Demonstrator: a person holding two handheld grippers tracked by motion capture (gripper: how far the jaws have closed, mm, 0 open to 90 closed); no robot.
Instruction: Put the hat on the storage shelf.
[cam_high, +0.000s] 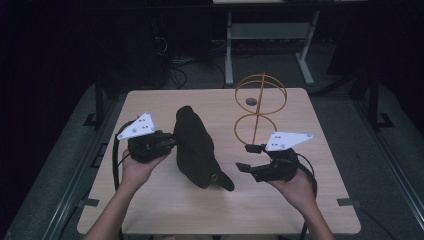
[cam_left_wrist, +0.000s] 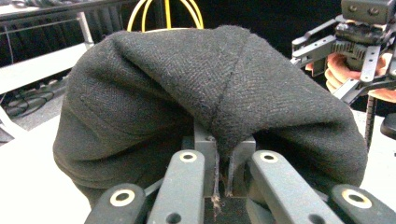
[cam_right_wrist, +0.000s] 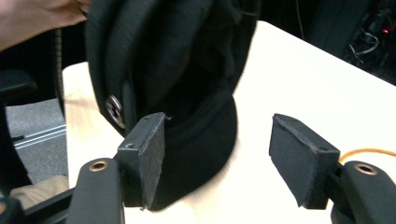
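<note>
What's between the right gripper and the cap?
Only bare table: in the high view, the open right gripper sits clear of the cap; nothing lies between them.

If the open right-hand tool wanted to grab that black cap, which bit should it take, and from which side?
Probably the flat brim, approached from the cap's right, where the right gripper hangs with jaws apart. The brim is thin, stiff and sticks out at the black cap's near end, while the left gripper is shut on the crown's other side.
</note>
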